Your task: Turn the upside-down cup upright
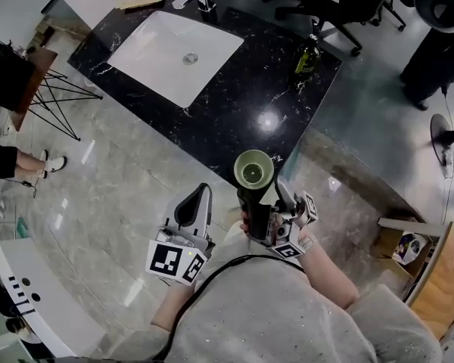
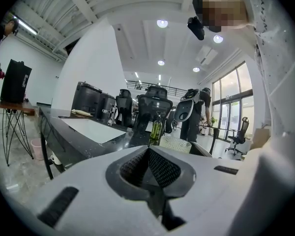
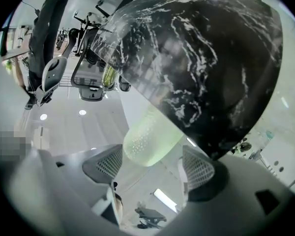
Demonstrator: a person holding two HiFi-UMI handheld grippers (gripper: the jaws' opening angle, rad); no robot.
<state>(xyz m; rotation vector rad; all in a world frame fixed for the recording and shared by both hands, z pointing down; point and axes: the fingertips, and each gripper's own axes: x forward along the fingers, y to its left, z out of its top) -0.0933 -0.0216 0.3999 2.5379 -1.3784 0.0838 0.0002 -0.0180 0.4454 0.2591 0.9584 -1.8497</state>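
the right gripper (image 1: 257,197) is clamped on the pale green dimpled translucent cup (image 1: 253,171) and holds it above the near edge of the black marble counter (image 1: 234,104). the cup's mouth faces up, likely ready for setting down. the left gripper (image 1: 197,204), jaws together and empty, hangs clear of that edge.

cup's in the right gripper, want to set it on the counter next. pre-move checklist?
1. Cup sits between the right gripper jaws, off the counter: ok.
2. Cup mouth faces up: ok, the head view looks into it.
3. Left gripper is clear of the cup, jaws together, empty: ok.
4. Bare counter ahead, between sink and bottle: ok.
5. Firm pad contact on the cup: cannot tell.
6. Cup height over the counter: cannot tell.
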